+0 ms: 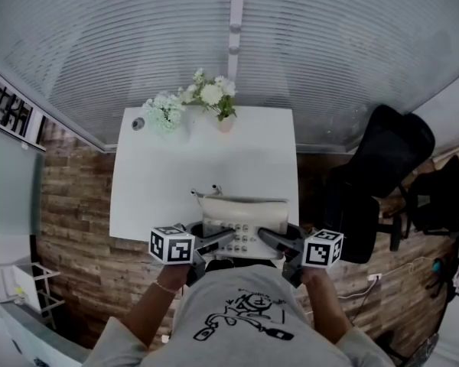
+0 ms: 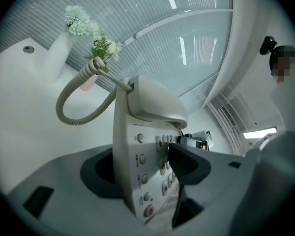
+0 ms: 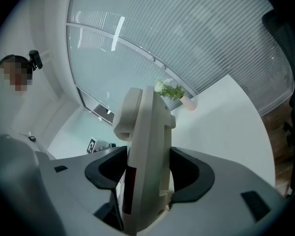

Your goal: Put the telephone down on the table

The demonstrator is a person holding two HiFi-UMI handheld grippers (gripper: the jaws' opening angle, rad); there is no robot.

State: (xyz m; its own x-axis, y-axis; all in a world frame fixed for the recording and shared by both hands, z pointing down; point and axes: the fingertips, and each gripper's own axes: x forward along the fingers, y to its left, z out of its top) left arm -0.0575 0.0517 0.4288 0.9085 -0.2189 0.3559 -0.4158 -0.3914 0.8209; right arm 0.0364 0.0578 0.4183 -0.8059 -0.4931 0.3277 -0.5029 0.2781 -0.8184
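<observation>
L tool (image 1: 219, 240): clenched on the left end of the cream plastic desk telephone (image 1: 241, 214). In the left gripper view, L tool (image 2: 145, 167) has one jaw across the keypad face and the other behind the base.
Telephone: between my two tools at the near edge of the white desk (image 1: 199, 159). Its front part overhangs the edge toward me. Can't tell whether the base touches the top.
R tool (image 1: 269, 238): clamped on the phone's right end. In the right gripper view, R tool (image 3: 150, 172) has a dark pad on each side of the body (image 3: 146, 141).
Done: I've got a two-tool grip and the phone is at the desk.
Left, by my read: set it fully onto the top, further in, then release both tools. Not put down yet.
Head view only: the whole layout, with lots of bare desk ahead, two small vases of white flowers (image 1: 191, 102) at the far edge and a black office chair (image 1: 382, 159) off to the right.
L gripper view only: the buttons, the handset (image 2: 155, 102) in its cradle and the grey coiled cord (image 2: 71, 104) looping over the desk (image 2: 19, 127).
R gripper view only: the phone edge-on, showing how thin the clamped section is.
</observation>
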